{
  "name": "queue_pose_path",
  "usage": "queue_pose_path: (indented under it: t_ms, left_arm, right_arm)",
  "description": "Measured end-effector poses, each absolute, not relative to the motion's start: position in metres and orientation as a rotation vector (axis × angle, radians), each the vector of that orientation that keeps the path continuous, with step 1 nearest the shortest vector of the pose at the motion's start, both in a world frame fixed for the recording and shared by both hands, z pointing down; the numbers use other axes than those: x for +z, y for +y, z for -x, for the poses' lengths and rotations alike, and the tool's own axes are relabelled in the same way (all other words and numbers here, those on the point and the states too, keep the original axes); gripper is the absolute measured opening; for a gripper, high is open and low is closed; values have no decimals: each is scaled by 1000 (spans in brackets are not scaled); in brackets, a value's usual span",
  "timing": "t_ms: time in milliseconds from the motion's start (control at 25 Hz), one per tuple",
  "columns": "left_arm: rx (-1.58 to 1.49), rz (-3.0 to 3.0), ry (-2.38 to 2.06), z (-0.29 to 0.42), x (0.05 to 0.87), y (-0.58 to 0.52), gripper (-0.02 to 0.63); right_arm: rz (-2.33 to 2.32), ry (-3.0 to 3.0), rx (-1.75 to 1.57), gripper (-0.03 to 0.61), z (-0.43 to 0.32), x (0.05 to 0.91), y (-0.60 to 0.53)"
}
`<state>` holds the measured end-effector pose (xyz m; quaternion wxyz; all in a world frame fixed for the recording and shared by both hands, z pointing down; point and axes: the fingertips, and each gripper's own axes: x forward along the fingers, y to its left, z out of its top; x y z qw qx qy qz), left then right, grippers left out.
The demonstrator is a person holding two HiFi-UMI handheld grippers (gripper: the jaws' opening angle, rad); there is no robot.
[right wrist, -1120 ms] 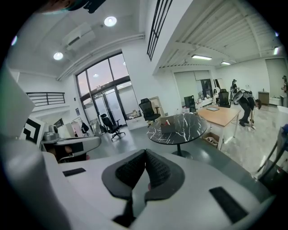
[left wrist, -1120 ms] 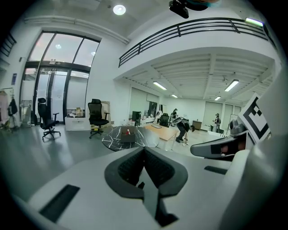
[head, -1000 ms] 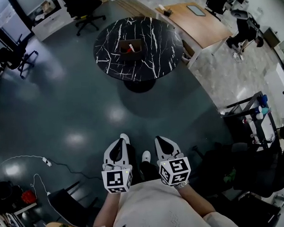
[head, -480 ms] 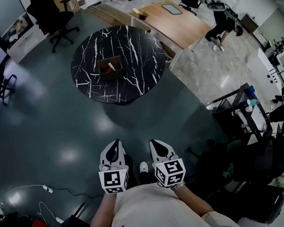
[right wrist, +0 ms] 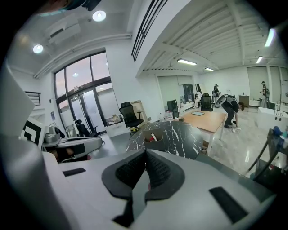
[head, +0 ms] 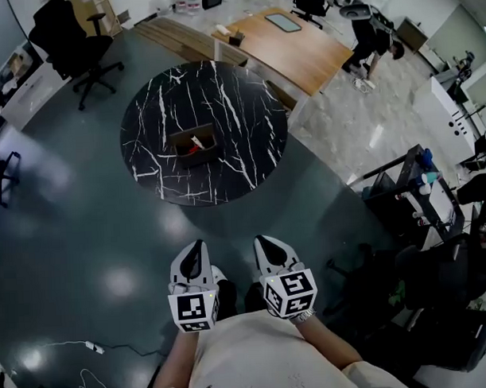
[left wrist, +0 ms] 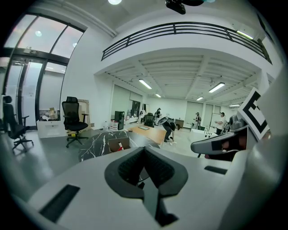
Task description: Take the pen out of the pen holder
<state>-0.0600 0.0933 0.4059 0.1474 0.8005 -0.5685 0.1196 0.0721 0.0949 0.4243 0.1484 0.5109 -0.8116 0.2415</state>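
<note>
A round black table [head: 240, 118] with white veining stands on a dark glossy floor [head: 85, 226]; a wooden desk [head: 301, 48] stands just beyond its far right edge. A dark flat device [head: 285, 21] lies near the desk's far edge and a small box [head: 225, 35] at its left corner. A black office chair [head: 71, 44] stands off the table's far left, a bent-over person [head: 369, 42] beyond the desk, and a dark cart [head: 422, 191] at the right.

Head view: from up high, aimed steeply down, left gripper [head: 196, 250] and right gripper [head: 263, 244] close at the bottom, table [head: 240, 118] well ahead on the floor. Gripper views: way lower, right behind own jaws, facing forward roughly level across the room. Shared by all three: the table and the holder [head: 177, 144] on it, pretty far off in each.
</note>
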Motion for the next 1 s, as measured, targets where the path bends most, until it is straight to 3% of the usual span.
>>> queue_pose_path:
  t_ms: [400,1000]
  left_arm:
    - [347,-2297,-1666,109,407,55,12]
    - [363,-2203,-1727,135,425,-28,12]
  right_arm:
    - [-1412,-2388,667,17,-9,419,49]
    - [-1329,-2392,694,17,10,438,-48]
